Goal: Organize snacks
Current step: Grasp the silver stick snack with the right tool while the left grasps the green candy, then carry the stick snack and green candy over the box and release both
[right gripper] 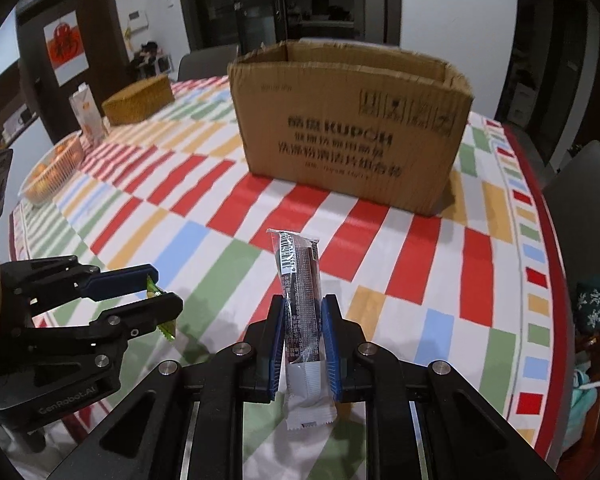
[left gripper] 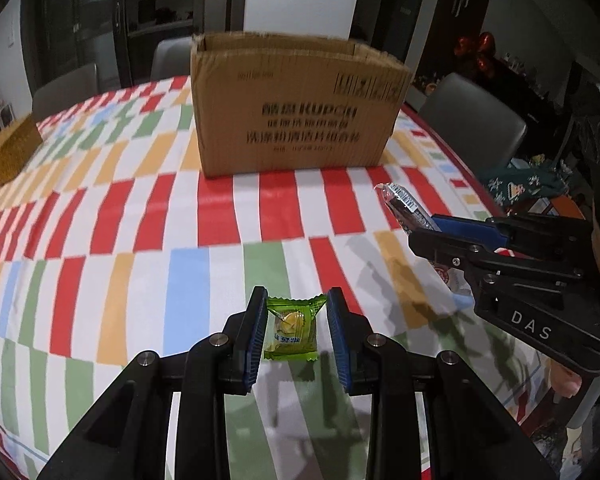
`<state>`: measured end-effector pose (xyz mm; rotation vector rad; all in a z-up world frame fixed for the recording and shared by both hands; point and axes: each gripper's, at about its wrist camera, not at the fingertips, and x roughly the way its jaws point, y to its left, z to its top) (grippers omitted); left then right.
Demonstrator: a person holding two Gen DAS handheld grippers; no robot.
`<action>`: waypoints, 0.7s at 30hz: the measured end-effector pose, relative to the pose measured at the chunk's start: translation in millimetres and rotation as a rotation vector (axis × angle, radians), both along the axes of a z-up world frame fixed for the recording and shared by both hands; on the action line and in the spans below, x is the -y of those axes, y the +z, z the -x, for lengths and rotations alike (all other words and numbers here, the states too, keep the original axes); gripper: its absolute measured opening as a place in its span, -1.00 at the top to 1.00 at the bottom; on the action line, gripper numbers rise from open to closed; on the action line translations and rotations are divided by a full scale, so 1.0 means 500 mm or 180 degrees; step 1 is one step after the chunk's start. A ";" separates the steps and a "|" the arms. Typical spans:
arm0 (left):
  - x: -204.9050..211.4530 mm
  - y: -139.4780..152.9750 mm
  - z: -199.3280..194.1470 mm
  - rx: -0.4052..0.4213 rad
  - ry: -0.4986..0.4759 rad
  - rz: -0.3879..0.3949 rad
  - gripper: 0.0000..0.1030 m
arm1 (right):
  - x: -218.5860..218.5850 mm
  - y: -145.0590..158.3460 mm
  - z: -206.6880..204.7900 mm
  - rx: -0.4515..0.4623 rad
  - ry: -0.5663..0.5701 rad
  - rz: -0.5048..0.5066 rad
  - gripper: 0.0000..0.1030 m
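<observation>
My left gripper (left gripper: 298, 312) is shut on a small green candy packet (left gripper: 293, 328), held above the striped tablecloth. My right gripper (right gripper: 303, 320) is shut on a long dark snack bar in clear wrap (right gripper: 300, 304), which stands upright between the pads. The open cardboard box (left gripper: 296, 108) stands ahead of both grippers at the middle of the table; it also shows in the right wrist view (right gripper: 352, 128). The right gripper (left gripper: 424, 228) with the bar (left gripper: 404, 208) shows at the right of the left wrist view. The left gripper (right gripper: 160, 300) with the candy (right gripper: 156, 292) shows at the left of the right wrist view.
A woven golden box (right gripper: 138, 100), a carton (right gripper: 86, 112) and a clear bowl of oranges (right gripper: 52, 172) sit at the far left of the round table (right gripper: 420, 264). Grey chairs (left gripper: 472, 120) stand around the table's edge.
</observation>
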<state>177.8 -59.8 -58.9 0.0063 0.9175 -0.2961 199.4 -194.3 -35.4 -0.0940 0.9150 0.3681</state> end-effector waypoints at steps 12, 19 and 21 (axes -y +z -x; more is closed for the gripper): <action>-0.006 0.121 -0.041 0.0576 0.0012 -0.0027 0.41 | 0.011 0.099 -0.012 0.0396 -0.0192 -0.0119 0.63; -0.012 0.189 -0.086 0.0829 0.0064 0.0023 0.41 | 0.009 0.159 -0.037 0.0628 -0.0236 -0.0136 0.63; -0.014 0.206 -0.100 0.0883 0.0087 0.0040 0.41 | 0.009 0.176 -0.047 0.0695 -0.0256 -0.0143 0.63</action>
